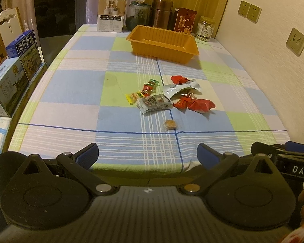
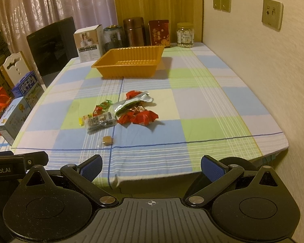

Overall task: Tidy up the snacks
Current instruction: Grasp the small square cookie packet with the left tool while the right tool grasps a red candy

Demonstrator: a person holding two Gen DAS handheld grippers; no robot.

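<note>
Left wrist view: checked tablecloth [image 1: 71, 93] bare apart from the orange tray [image 1: 164, 44], far end, nothing in it, so sorting looks unstarted. Snack pile [image 1: 168, 95] loose at mid-table, near side of tray; one small wrapped cube [image 1: 170, 125] nearest. Left gripper [image 1: 148, 156] and right gripper [image 2: 151, 167] both spread wide, holding nothing, at the near edge, well short of the snacks.

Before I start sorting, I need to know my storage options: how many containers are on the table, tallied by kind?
Trays: 1, the orange tray
Boxes: 2, the white box and the red box
Jars and canisters: 3, the dark jar, the brown canister and the clear jar
Total: 6
</note>
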